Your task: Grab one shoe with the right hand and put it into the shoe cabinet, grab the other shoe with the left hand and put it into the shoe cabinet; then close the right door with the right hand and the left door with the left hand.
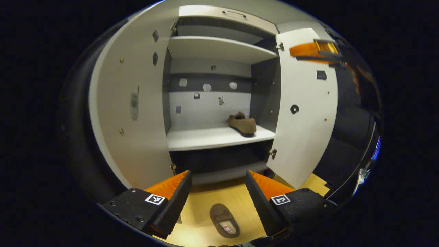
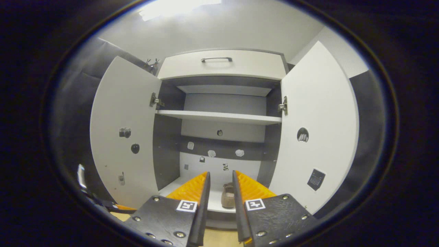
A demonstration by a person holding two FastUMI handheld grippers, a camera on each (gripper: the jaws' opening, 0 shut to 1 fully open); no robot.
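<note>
Writing: no readable brand or words anywhere; each tool carries small square black-and-white coded markers, and the stickers on the doors are too small to make out.
Shoe cabinet (image 2: 221,65): white, both doors swung wide, a drawer with a bar handle on top, an upper shelf and a lower shelf inside.
Left door (image 2: 123,137): open, with small stickers on its inner face.
Right door (image 2: 319,137): open, with a round sticker and a dark square one on its inner face.
Shoe on shelf (image 1: 242,124): brown, soft-looking slip-on, lying on the right part of the lower shelf (image 1: 205,139), close to the right wall of the cabinet; in the right gripper view it shows between the fingers, farther off and untouched.
Shoe on floor (image 1: 224,220): dark brown, seen from above with its opening and a pale insole label up, lying on the light wooden floor (image 1: 219,199) in front of the cabinet, below and between the left tool's fingers, not touched.
Left tool (image 1: 218,178): fingers spread wide, holding nothing, above the floor shoe and facing the cabinet.
Right tool (image 2: 221,180): fingers a narrow gap apart, nothing pinched, pointing into the cabinet; in the left gripper view it shows near the top of the right door.
</note>
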